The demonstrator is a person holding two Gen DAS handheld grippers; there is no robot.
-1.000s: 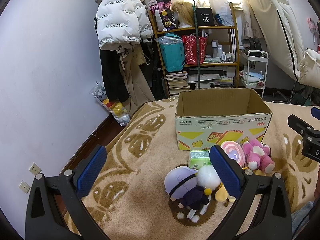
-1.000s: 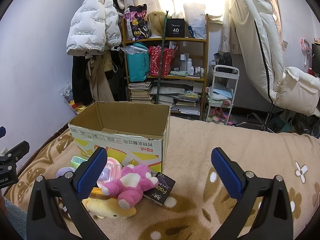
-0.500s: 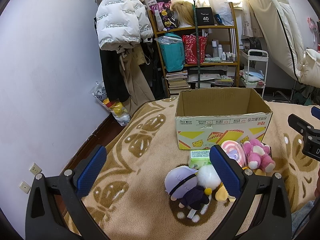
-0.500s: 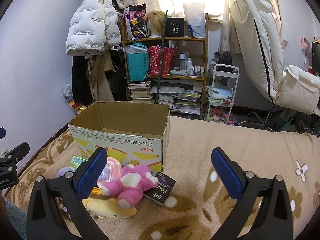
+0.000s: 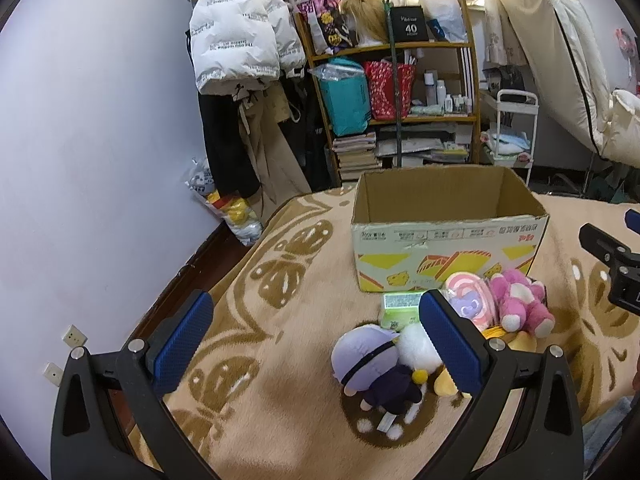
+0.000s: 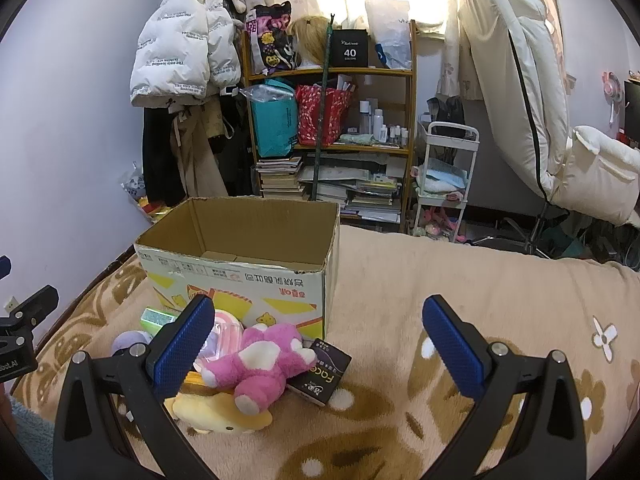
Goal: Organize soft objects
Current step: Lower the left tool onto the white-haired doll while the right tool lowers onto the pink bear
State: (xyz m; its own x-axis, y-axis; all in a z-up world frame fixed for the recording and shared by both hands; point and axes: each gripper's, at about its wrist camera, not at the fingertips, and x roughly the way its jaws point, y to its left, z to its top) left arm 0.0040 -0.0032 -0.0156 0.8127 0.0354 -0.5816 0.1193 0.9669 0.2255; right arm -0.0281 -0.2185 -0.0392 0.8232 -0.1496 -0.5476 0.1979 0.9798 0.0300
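Plush beige blanket (image 6: 460, 280), brown floral weave; broad bare stretch at 3 o'clock of the box. Corrugated cardboard box (image 6: 240, 276), rectangular, top open, torn front rim. Soft toys heaped touching its front wall: pink fleecy bear (image 6: 264, 360) (lying across a yellow plush (image 6: 216, 412)), lavender-haired doll (image 5: 376, 368) at 6 o'clock. Glossy black packet (image 6: 320, 376), flat, beside the bear. Left gripper (image 5: 316, 344) and right gripper (image 6: 316, 344): blue ribbed pads spread wide, nothing held.

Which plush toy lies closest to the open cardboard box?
The pink plush, lying right at the box's front corner; the yellow plush and purple-haired doll lie farther out.
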